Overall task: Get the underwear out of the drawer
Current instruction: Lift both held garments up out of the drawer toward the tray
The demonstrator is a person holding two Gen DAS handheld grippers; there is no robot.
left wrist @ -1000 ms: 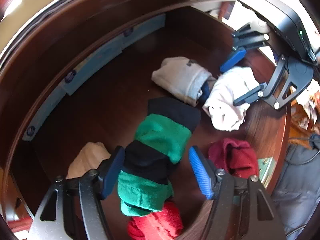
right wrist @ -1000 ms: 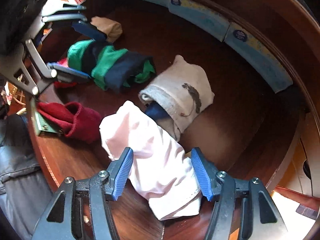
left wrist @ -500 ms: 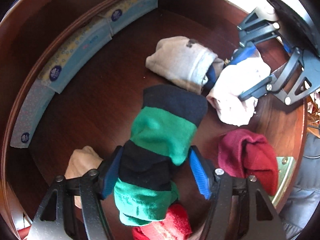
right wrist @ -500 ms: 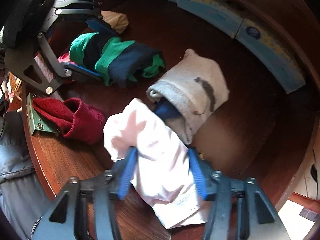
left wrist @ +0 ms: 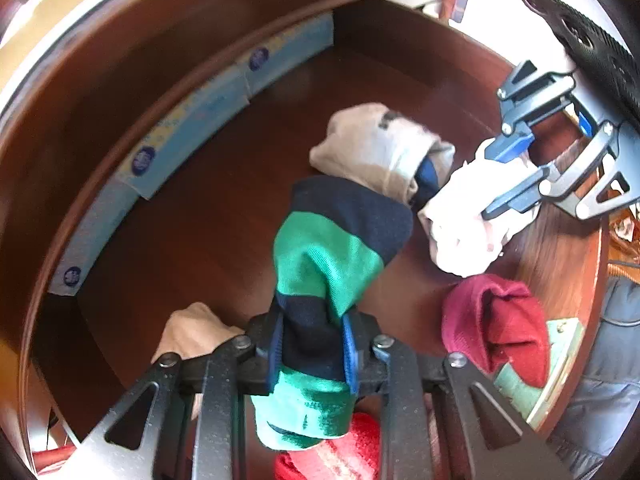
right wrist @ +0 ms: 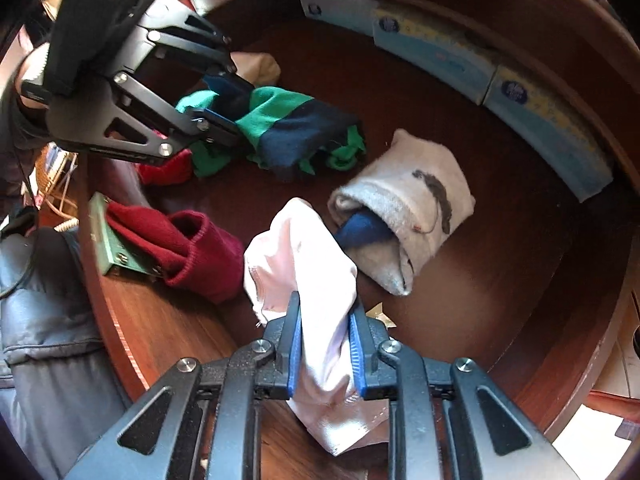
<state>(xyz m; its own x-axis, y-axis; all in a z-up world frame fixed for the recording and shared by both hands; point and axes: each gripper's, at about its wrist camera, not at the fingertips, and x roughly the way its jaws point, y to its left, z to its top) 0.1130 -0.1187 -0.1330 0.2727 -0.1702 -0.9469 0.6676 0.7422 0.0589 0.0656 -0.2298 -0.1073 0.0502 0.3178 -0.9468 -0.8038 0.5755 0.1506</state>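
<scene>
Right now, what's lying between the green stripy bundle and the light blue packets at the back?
Nothing: only bare drawer floor lies between the green stripy bundle and the light blue packets, clearest in the left wrist view.

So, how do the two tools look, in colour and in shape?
Both look alike. The left tool and the right tool have black metal frames with triangular cut-outs and silver screws, and blue ribbed pads on their fingers. The body behind each is black and rounded.
</scene>
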